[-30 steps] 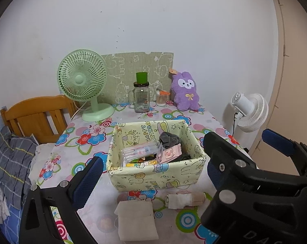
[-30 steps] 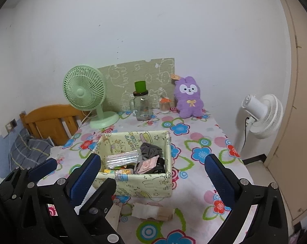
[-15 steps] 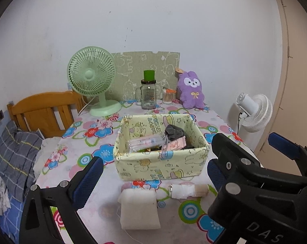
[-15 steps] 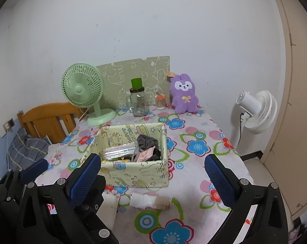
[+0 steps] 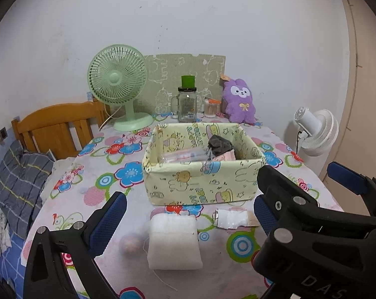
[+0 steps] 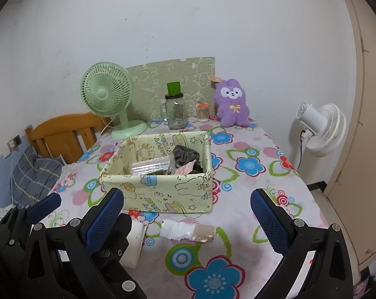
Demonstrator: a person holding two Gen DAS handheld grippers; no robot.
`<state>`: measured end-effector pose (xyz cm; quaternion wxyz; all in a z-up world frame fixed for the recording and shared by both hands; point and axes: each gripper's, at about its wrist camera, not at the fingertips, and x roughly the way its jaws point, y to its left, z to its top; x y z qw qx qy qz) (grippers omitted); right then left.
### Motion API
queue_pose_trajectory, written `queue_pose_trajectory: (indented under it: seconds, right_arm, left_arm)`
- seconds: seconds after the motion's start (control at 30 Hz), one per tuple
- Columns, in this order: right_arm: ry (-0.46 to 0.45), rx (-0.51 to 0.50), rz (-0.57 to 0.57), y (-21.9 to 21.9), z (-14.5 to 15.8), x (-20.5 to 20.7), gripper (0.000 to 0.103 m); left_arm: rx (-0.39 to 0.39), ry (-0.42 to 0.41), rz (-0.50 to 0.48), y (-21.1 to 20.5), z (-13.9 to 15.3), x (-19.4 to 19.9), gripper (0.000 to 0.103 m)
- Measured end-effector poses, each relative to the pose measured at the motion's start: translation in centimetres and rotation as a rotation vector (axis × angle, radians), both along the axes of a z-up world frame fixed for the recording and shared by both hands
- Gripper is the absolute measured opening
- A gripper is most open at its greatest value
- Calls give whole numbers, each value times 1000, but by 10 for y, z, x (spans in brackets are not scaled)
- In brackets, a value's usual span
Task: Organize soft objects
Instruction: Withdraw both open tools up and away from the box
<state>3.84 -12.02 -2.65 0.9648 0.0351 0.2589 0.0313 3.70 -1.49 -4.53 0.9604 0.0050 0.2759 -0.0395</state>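
A white folded cloth (image 5: 174, 241) lies on the flowered tablecloth (image 5: 128, 172), just ahead of my left gripper (image 5: 186, 218), which is open and empty. To its right lies a white and tan roll (image 5: 234, 219). In the right wrist view the roll (image 6: 188, 231) sits between the open, empty fingers of my right gripper (image 6: 188, 220), and the cloth (image 6: 135, 244) is half hidden by the left gripper's body. Behind both stands a yellow fabric box (image 5: 202, 184) holding a dark cloth (image 5: 220, 144), a pink piece and clear packets. A purple plush (image 5: 240, 102) sits by the wall.
A green desk fan (image 5: 118, 82), a glass jar with a green lid (image 5: 187, 104) and a small cup of sticks (image 5: 211, 107) line the back of the table. A white floor fan (image 5: 317, 132) stands off the right edge. A wooden chair (image 5: 55, 127) and bedding are at left.
Both grippers have drawn back toward the table's near edge. The box now sits farther ahead and the white cloth and roll show fully. Both stayed open.
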Motion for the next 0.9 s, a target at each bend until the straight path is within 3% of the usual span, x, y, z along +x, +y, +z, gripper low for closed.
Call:
queue_pose_trajectory:
  seconds: [0.9]
  right_arm:
    - [100, 4, -54, -6, -70, 9, 103]
  left_arm:
    - [-14, 110, 7, -5, -69, 16, 103]
